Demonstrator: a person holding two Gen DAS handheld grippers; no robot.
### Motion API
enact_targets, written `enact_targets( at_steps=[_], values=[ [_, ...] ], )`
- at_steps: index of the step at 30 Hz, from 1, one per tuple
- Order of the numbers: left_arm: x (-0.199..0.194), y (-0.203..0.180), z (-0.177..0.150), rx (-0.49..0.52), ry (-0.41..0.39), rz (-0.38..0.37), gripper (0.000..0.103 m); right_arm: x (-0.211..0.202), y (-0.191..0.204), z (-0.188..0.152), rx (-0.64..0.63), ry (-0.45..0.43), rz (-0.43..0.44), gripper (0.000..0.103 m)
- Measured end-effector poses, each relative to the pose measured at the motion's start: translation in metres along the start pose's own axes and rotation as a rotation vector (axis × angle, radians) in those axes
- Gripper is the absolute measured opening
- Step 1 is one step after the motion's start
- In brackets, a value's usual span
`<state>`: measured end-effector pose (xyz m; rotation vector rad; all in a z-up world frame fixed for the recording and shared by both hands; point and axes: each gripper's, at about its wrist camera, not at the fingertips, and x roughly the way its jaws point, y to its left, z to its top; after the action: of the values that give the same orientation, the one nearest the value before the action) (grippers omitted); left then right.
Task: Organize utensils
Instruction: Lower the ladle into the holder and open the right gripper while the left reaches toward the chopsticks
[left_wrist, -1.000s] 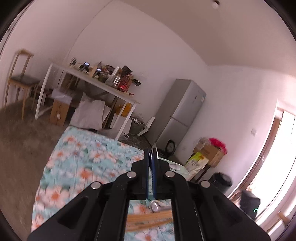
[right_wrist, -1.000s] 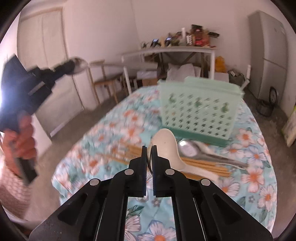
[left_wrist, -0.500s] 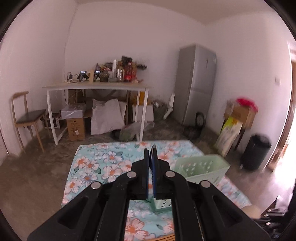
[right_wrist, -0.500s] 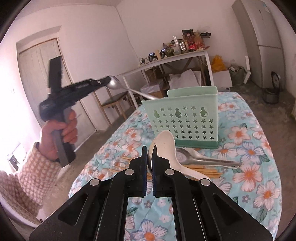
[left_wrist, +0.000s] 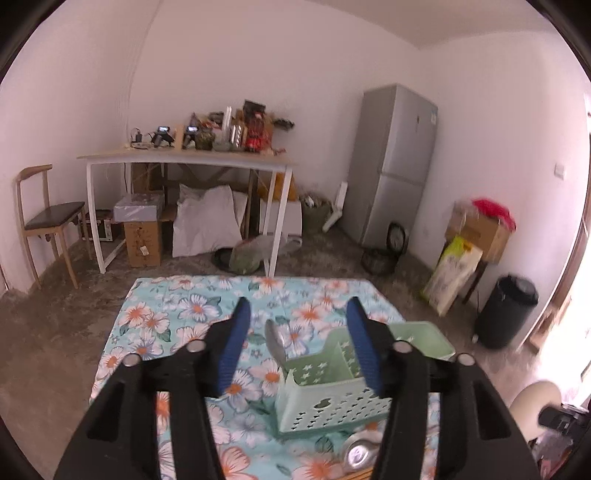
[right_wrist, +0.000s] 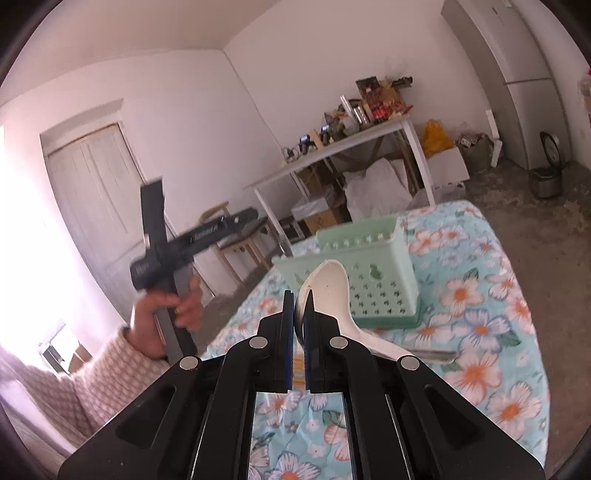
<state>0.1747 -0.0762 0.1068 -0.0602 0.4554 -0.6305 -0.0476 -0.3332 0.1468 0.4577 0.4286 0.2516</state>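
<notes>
**Left tongs parting over the basket, right tongs clamped on a white spoon**

The left gripper (left_wrist: 297, 317) is opening, its blue pads (left_wrist: 232, 343) well apart with nothing pressed between them; a metal spoon (left_wrist: 276, 341) stands in the mint-green basket (left_wrist: 332, 398) just beyond the fingertips, its bowl poking above the rim at about 11 o'clock of the basket. The right gripper (right_wrist: 299, 295) is closed tight on a white ladle-like spoon (right_wrist: 325, 291), whose bowl rises ahead of the tips while the handle runs off toward 4 o'clock. The basket sits on the floral tablecloth (right_wrist: 480, 295). Another metal utensil (right_wrist: 432, 356) lies on the cloth under the white handle. At 9 o'clock in the right wrist view a hand (right_wrist: 162, 314) in a checked sleeve (right_wrist: 74, 384) grips the other tool's handle.
</notes>
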Motion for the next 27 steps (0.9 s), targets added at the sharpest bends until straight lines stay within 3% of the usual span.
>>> enact_targets(
  at_steps=[7, 14, 20, 27],
  values=[
    [-0.033, 0.009, -0.016, -0.027, -0.032, 0.024, 0.068, -0.026, 0.010, 0.051, -0.040, -0.124, 0.068, 0.003],
    [-0.052, 0.033, -0.064, -0.123, 0.070, 0.002, 0.070, -0.021, 0.021, 0.101, -0.064, -0.220, 0.190, 0.003],
    [-0.058, 0.044, -0.102, -0.186, 0.134, -0.015, 0.070, 0.016, 0.016, 0.116, -0.036, -0.183, 0.192, 0.003],
    [-0.058, 0.049, -0.135, -0.234, 0.165, -0.072, 0.072, 0.081, -0.008, 0.093, 0.004, -0.047, 0.089, 0.003]
  ],
)
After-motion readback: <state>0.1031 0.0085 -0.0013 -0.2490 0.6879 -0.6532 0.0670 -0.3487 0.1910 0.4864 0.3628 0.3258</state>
